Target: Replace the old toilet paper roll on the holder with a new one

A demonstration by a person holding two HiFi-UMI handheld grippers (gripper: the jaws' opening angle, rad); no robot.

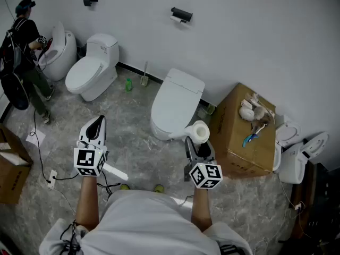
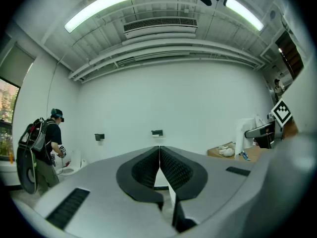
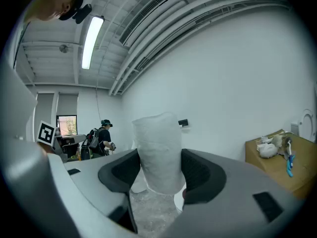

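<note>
A white toilet paper roll [image 3: 156,138] stands upright between the pads of my right gripper [image 3: 160,156], which is shut on it. In the head view the roll [image 1: 200,131] sits at the tip of that gripper [image 1: 198,140], in front of a white toilet [image 1: 175,102]. The black wall holder [image 1: 181,14] with a roll on it is high on the far wall, well ahead of both grippers, and shows small in the gripper views [image 2: 157,132] [image 3: 183,123]. My left gripper [image 1: 99,122] [image 2: 159,148] is shut and empty, held level at the left.
A second holder [image 1: 90,0] is on the wall to the left. Two more toilets [image 1: 93,68] [image 1: 59,52] stand at the left, where a person [image 1: 24,52] works. A cardboard box [image 1: 247,137] with small items is at the right, with toilet parts [image 1: 300,155] beyond it.
</note>
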